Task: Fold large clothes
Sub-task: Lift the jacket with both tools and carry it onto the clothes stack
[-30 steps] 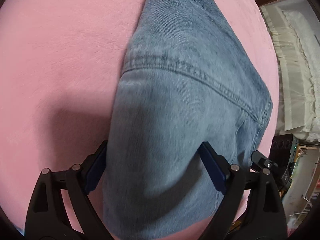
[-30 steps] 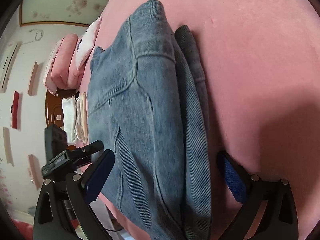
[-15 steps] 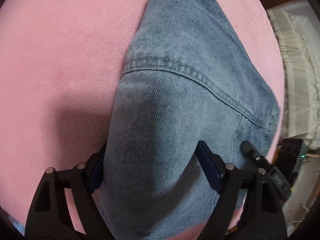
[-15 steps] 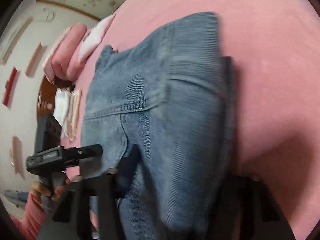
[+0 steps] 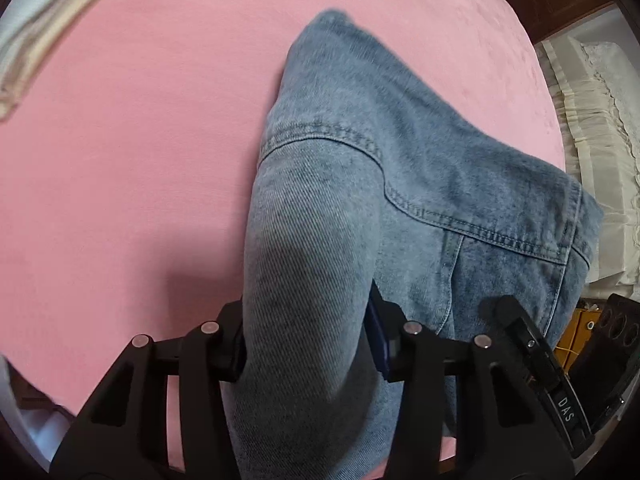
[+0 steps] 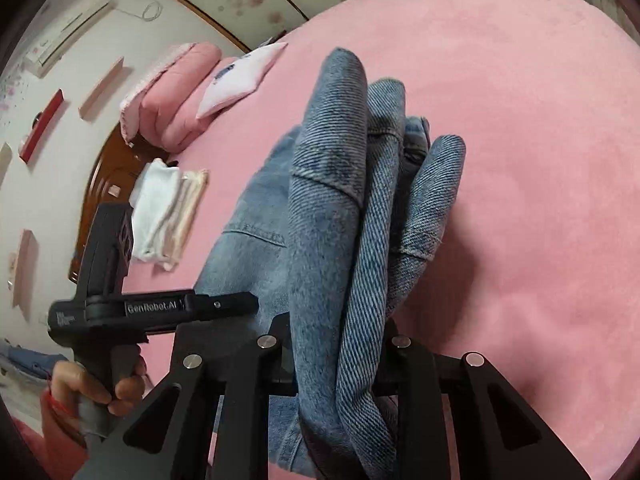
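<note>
A pair of light blue jeans [image 5: 400,168] lies folded on the pink bed cover [image 5: 140,140]. My left gripper [image 5: 306,344] is shut on a thick fold of the denim at its near end. In the right wrist view the jeans [image 6: 340,220] are bunched in several layers and lifted off the bed. My right gripper [image 6: 336,360] is shut on that bunch. The left gripper [image 6: 160,308] and the hand holding it show at the left of the right wrist view.
A stack of folded white and cream cloth [image 6: 168,212] lies near the bed's far edge, also in the left wrist view [image 5: 44,28]. Pink bedding and a white pillow [image 6: 240,76] sit by the headboard. White frilled fabric [image 5: 592,152] hangs beyond the bed's right side.
Both grippers have closed from open onto the jeans. The right one has gathered the denim into a bunch and lifted it. The left view has pulled back, showing more bed.
</note>
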Demonstrator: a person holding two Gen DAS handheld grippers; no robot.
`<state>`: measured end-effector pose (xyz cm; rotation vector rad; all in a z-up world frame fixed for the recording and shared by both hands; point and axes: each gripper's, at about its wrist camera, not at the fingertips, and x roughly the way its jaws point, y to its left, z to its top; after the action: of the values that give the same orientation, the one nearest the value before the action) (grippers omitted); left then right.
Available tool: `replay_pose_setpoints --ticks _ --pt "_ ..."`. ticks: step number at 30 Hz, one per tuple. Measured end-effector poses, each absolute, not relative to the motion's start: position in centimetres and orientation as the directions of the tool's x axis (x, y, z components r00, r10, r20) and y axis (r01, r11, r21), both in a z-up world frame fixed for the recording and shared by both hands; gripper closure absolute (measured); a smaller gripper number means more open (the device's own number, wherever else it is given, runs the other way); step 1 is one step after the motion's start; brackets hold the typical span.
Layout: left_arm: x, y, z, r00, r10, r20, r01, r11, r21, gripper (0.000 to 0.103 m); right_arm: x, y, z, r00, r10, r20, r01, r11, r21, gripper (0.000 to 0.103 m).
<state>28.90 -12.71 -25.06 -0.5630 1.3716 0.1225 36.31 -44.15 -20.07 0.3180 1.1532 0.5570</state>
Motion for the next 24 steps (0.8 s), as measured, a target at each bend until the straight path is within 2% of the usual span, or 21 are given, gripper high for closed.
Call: replay_pose_setpoints --ticks 6,15,24 --pt "25.0 -3.9 -20.0 0.288 -0.159 -0.944 -0.425 0.862 -0.275 0.060 34.4 -35.8 -17.8 0.301 0.613 -0.730 -0.325 0.786 0.526 0.083" --pt "20.9 11.2 -11.8 0.404 -0.023 -0.914 -0.466 0.855 -0.228 0.060 33.0 -17.1 -13.0 0.322 0.703 -0.634 -0.468 0.701 0.538 0.083" --pt "20.7 27.4 -3.8 0.477 0.089 -0.874 -0.468 0.868 -0.166 0.060 33.8 -1.8 -10.5 0.351 0.773 -0.528 -0.527 0.629 0.571 0.083"
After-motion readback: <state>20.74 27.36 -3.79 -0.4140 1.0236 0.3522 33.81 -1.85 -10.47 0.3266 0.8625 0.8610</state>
